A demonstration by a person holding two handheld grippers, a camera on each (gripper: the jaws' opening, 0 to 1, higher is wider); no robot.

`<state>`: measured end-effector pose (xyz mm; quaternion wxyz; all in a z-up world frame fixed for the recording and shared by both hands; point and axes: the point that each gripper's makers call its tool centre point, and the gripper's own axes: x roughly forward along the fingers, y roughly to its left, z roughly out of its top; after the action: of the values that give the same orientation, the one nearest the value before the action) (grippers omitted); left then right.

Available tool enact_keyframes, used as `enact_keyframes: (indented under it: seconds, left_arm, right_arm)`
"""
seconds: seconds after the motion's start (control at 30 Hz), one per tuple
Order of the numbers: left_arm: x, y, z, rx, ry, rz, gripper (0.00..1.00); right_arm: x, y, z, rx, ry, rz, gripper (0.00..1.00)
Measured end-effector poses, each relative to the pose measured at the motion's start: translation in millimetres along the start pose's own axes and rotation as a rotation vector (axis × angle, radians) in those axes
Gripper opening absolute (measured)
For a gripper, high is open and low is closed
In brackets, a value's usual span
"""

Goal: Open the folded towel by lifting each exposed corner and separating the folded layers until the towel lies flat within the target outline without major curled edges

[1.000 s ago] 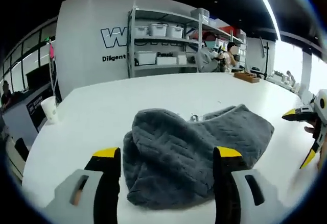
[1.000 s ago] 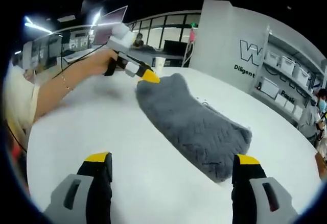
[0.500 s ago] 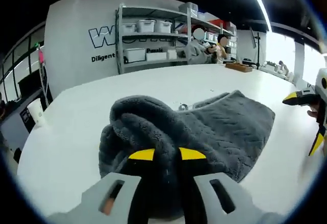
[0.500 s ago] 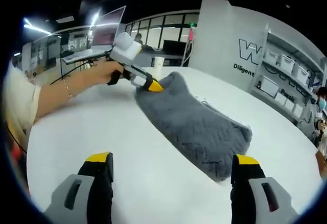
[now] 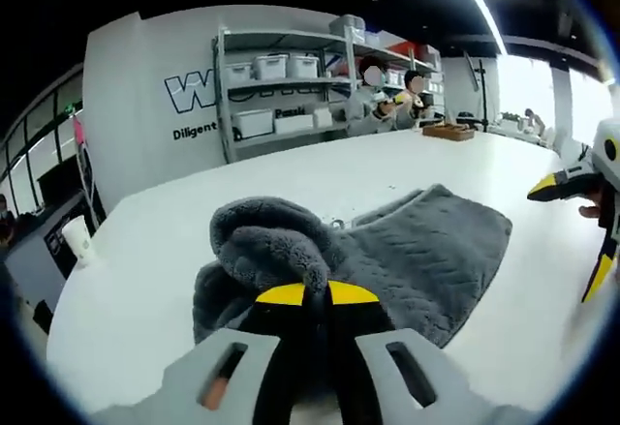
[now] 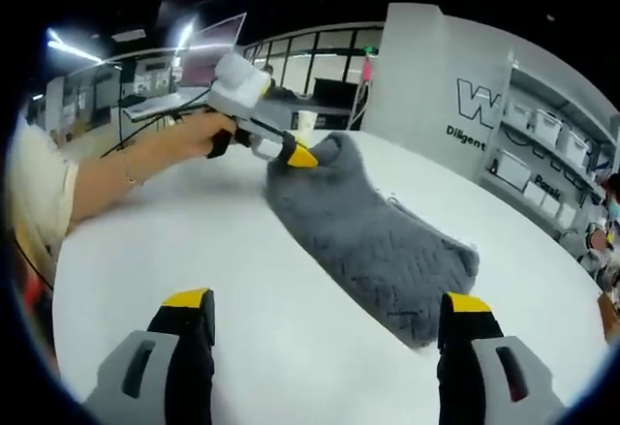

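We judge the first corner lift is in hand: the left gripper (image 5: 316, 294) is clenched on a bunched fold of the towel (image 5: 426, 251), which lies on the white table (image 5: 407, 159), near edge raised. Next we should draw that corner toward 12 o'clock to peel the layer open. The right gripper (image 6: 325, 307) hovers released at the towel's far end, jaws wide.

Left tool (image 5: 316, 294) closed on towel (image 5: 426, 251) corner, lifting.
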<state>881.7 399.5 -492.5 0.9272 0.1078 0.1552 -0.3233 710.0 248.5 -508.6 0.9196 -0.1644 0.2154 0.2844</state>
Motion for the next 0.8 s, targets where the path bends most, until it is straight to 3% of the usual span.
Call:
enact_keyframes:
  seconds: [0.2, 0.4, 0.5, 0.6, 0.67, 0.8]
  left_arm:
    - [-22, -19.6, 14.5, 0.081, -0.047, -0.016, 0.05]
    - [-41, -37.2, 4.8, 0.148, -0.049, -0.050, 0.05]
    - [-51, -47.0, 5.3, 0.263, -0.102, -0.056, 0.05]
    - [-59, -60.1, -4.8, 0.423, -0.107, -0.058, 0.05]
    - [-61, -72.2, -10.5, 0.492, -0.124, -0.099, 0.04]
    - [-68, -90.8, -24.8, 0.548, -0.129, -0.176, 0.04]
  right_arm:
    - [-4, 0, 1.0, 0.001, -0.006, -0.004, 0.96]
    - [-9, 1, 8.0, 0.000, -0.036, -0.015, 0.95]
    - [-12, 3, 12.0, -0.003, -0.049, -0.011, 0.95]
    - [-11, 4, 13.1, -0.009, -0.052, -0.012, 0.95]
    - [-10, 3, 12.0, -0.007, -0.048, -0.012, 0.95]
    - [-8, 2, 9.9, -0.002, -0.040, -0.015, 0.95]
